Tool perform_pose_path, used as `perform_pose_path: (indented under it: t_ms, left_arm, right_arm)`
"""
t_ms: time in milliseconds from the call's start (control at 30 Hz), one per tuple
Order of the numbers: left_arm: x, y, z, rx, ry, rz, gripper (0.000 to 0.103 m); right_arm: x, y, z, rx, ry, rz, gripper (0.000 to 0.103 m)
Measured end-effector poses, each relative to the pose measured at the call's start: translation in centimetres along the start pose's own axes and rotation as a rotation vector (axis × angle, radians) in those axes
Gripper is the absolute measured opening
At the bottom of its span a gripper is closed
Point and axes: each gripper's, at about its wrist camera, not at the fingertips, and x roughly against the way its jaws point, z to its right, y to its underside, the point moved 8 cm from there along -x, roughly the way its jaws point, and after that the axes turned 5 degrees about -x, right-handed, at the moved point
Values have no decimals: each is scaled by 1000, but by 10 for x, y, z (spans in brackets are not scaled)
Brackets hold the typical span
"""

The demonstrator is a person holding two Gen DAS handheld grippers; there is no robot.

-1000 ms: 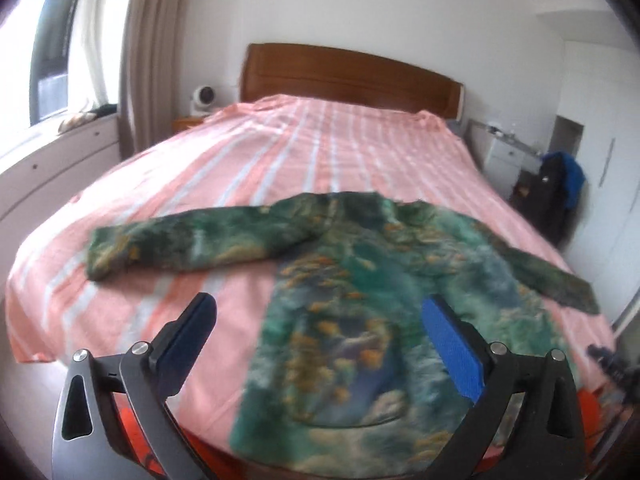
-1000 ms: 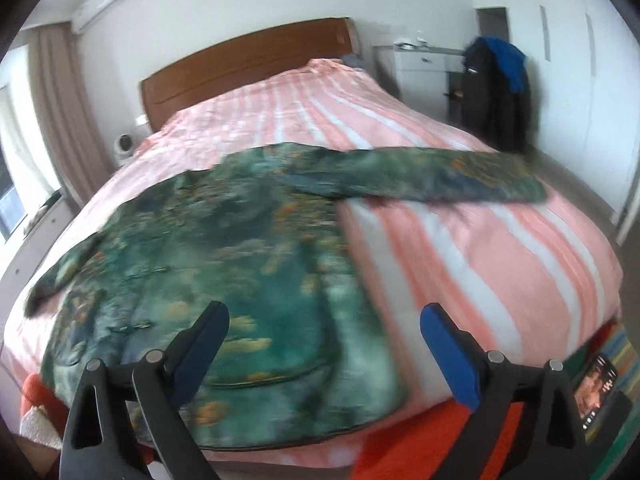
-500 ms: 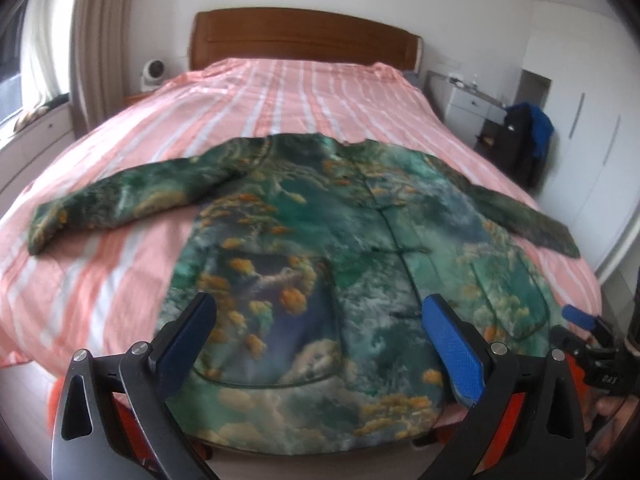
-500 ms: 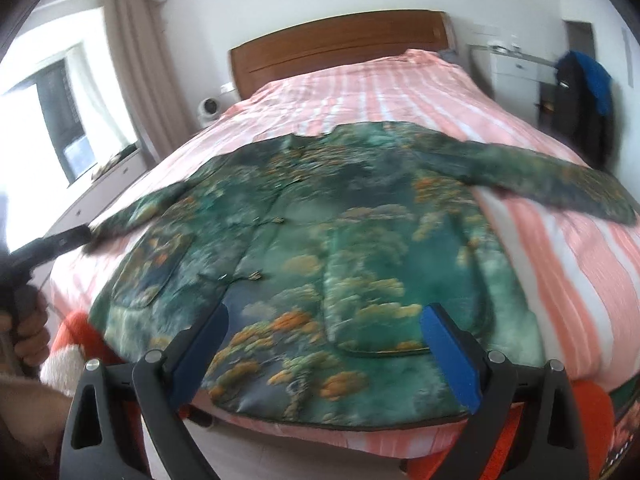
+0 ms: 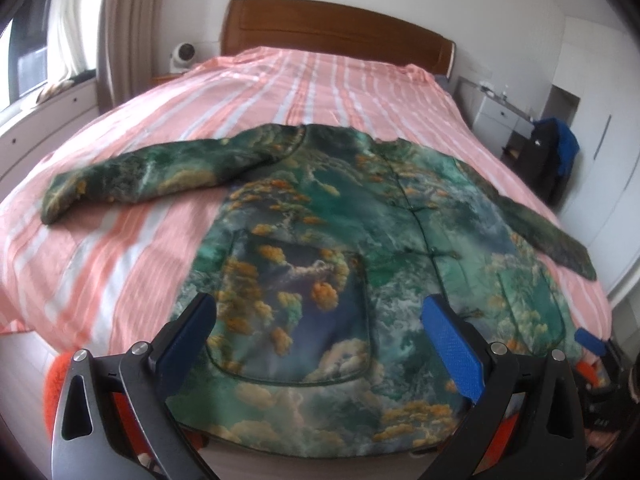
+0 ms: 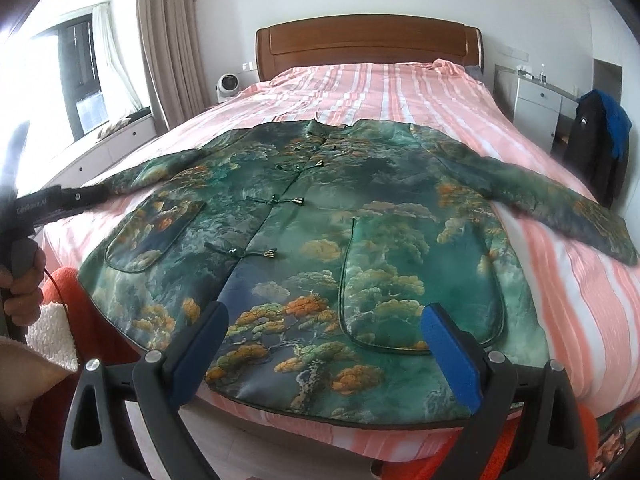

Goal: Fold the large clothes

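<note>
Here, one green jacket flat on one striped bed; two claws, left claw and right claw, both spread, empty.

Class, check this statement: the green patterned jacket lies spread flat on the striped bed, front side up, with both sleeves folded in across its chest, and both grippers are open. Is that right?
Not quite. The sleeves are not folded in: on the green patterned jacket both stretch straight out to the sides, as the right wrist view shows. The rest holds: it lies flat, front up, on the striped bed, and the left gripper and right gripper are open.
</note>
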Motion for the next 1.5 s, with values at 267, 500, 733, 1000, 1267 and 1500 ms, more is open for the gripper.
perform_pose_path:
  t_ms: [267, 500, 733, 1000, 1267, 1500]
  left_arm:
    - [-4, 0, -9, 42, -30, 5, 102]
    - [-4, -6, -19, 64, -74, 31, 102]
    - [-6, -4, -30, 74, -115, 38, 102]
    - [-18, 7, -40, 102, -154, -4, 102]
    - [-27, 4, -43, 100, -177, -7, 102]
    - [-42, 13, -60, 139, -197, -2, 102]
  right_arm:
    - [-5, 4, -5, 9, -10, -19, 96]
    - [-4, -3, 8, -46, -35, -3, 96]
    - [-6, -64, 171, -367, 26, 104, 96]
    - [-37, -27, 442, -1143, 165, 192, 86]
    - [-53, -50, 481, -1261, 205, 300, 17]
    - [-30, -241, 289, -682, -59, 372, 16]
